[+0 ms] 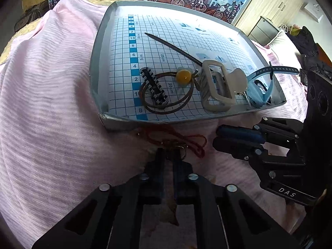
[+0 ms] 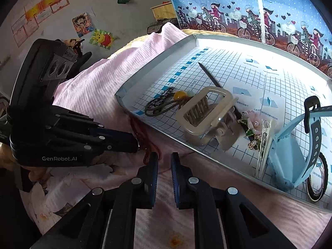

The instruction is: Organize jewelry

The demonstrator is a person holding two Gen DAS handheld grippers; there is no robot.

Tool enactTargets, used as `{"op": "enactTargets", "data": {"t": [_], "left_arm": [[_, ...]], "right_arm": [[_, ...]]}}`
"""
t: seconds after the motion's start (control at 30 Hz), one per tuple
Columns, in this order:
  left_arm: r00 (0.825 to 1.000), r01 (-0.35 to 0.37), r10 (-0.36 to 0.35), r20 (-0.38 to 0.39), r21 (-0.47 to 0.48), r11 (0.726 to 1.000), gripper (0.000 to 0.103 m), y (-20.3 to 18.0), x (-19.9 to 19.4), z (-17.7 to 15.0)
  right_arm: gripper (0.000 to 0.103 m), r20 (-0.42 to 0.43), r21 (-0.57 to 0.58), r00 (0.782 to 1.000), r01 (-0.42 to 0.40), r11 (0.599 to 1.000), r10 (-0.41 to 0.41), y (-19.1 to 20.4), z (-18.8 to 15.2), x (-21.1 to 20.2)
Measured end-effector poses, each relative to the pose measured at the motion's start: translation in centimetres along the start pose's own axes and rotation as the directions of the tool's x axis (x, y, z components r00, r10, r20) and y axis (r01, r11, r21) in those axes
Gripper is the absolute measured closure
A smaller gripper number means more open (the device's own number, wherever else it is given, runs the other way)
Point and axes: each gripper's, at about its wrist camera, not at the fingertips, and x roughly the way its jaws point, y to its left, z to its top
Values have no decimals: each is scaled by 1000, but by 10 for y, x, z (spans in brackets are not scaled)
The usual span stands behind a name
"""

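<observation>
The red cord (image 1: pixel 182 140) lies on the pink blanket (image 1: pixel 51 103), outside the tray (image 1: pixel 97 78) and just beside its near wall. Its long axis runs along that wall. The left gripper (image 1: pixel 169 152) is nearer, its narrow jaws at the cord's metal ring; whether they pinch it, I cannot tell. The right gripper (image 2: pixel 164 159), jaws narrowly apart and empty, hangs just beside. Only the right view shows the flower clip (image 2: pixel 254 129).
</observation>
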Motion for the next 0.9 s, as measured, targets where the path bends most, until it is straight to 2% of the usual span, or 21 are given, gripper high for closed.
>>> {"op": "enactTargets", "data": {"t": [0.13, 0.27, 0.67, 0.9], "left_arm": [[1000, 1, -1, 6, -15, 1000, 101, 4, -1, -1], [999, -36, 37, 6, -49, 998, 103, 8, -6, -3], [999, -36, 37, 6, -101, 994, 103, 17, -10, -7], [999, -38, 39, 10, -104, 994, 103, 18, -11, -9]], "right_arm": [[90, -15, -14, 1000, 3, 1000, -3, 3, 1, 4], [90, -36, -21, 999, 8, 1000, -8, 6, 2, 9], [74, -68, -28, 998, -4, 1000, 2, 8, 8, 22], [74, -86, -57, 996, 31, 998, -36, 14, 7, 30]]}}
